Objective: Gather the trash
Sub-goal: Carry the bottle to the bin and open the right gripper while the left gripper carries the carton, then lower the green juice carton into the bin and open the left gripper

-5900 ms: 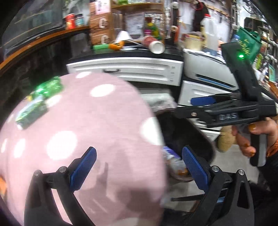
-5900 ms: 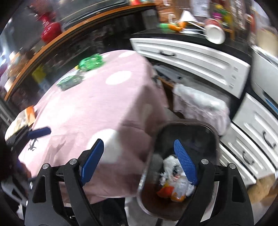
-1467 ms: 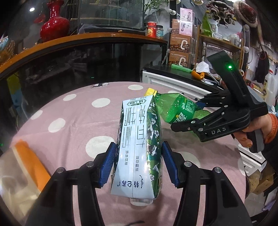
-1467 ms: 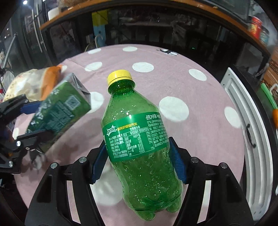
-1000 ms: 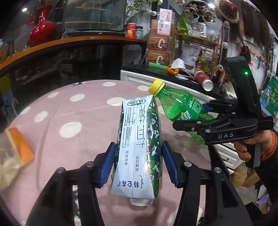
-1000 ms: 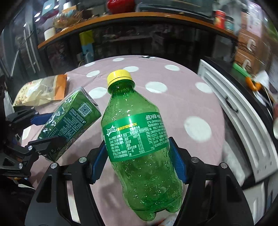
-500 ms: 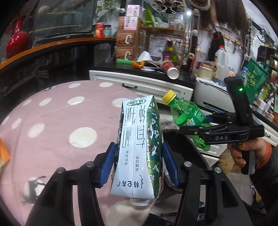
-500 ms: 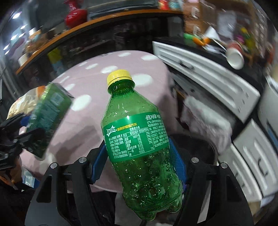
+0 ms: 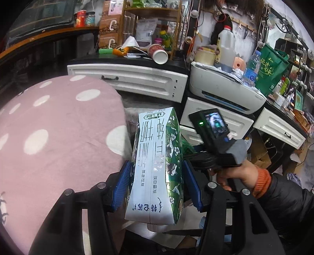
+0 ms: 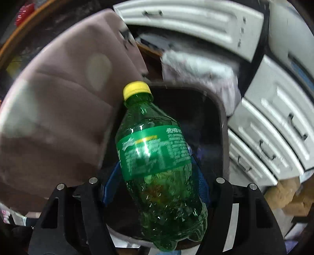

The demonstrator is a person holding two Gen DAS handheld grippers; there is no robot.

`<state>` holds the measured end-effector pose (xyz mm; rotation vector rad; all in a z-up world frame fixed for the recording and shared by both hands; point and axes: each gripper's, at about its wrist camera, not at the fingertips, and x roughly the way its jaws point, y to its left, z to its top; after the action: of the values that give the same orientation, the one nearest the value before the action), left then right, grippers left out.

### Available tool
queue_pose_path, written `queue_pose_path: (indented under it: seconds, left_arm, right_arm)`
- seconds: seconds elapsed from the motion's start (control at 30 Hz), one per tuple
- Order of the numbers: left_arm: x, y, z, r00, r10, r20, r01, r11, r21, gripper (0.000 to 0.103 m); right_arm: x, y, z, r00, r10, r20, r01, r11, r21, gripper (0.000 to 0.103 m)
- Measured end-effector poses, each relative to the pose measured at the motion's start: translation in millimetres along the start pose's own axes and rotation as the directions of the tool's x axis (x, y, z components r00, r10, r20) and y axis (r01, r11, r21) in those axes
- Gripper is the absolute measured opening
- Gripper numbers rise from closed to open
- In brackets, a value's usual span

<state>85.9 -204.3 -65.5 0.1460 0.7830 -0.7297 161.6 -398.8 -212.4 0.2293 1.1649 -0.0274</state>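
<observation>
A carton is clamped between the blue pads of the left hand-held gripper at lower centre, beside the dotted pink counter. A green bottle is gripped by the right hand-held gripper, held over the dark bin at frame centre.

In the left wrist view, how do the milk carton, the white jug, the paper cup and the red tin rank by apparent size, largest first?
1. Milk carton, held close to the camera, so nearness inflates it.
2. White jug.
3. Paper cup, lying on its side.
4. Red tin.
Cup and tin look nearly alike, so their order is unsure.
</observation>
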Motion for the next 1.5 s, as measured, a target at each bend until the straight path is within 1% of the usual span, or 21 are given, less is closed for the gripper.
queue_pose_path:
  seconds: [0.13,0.27,0.33,0.43,0.57,0.63,0.77,0.9,1.13,1.5]
  left_arm:
    - [9,-7,-6,1.000,-0.002,-0.024,0.003,1.000,0.019,0.054]
    - [15,-10,-11,0.999,0.000,-0.048,0.002,0.999,0.036,0.054]
    - [19,-13,-12,0.998,0.003,-0.058,0.000,0.999,0.048,0.054]
    - [27,-18,-13,0.997,0.008,-0.071,-0.003,0.997,0.074,0.054]
    - [40,-27,-11,0.995,0.010,-0.097,0.000,0.994,0.110,0.054]
    - [49,-30,-10,0.994,0.012,-0.112,0.002,0.992,0.125,0.054]
    - [65,-37,-7,0.990,0.026,-0.136,-0.005,0.988,0.152,0.054]
    - [82,-42,-2,0.987,0.036,-0.158,-0.009,0.986,0.169,0.054]
    - [115,-48,0,0.975,0.066,-0.212,-0.020,0.977,0.212,0.054]
    - [159,-42,-10,0.948,0.080,-0.309,-0.017,0.980,0.200,0.054]
  right_arm:
    - [21,-5,-7,0.999,-0.042,-0.028,0.043,0.999,0.015,0.068]
    - [17,-9,-11,0.999,-0.037,-0.020,0.038,0.999,0.031,0.068]
    - [5,-13,-12,0.998,-0.060,0.007,0.060,0.997,0.042,0.068]
    - [-19,-21,-13,0.995,-0.076,0.058,0.072,0.995,0.063,0.068]
    - [-53,-32,-15,0.987,-0.091,0.129,0.078,0.992,0.099,0.075]
    - [-70,-38,-17,0.981,-0.103,0.162,0.085,0.990,0.114,0.076]
    - [-92,-48,-17,0.973,-0.102,0.207,0.072,0.987,0.146,0.076]
    - [-108,-48,-17,0.966,-0.097,0.241,0.061,0.986,0.155,0.076]
    - [-125,-45,-17,0.956,-0.094,0.277,0.053,0.987,0.154,0.076]
    - [-125,-43,-20,0.958,-0.074,0.277,0.031,0.987,0.158,0.076]
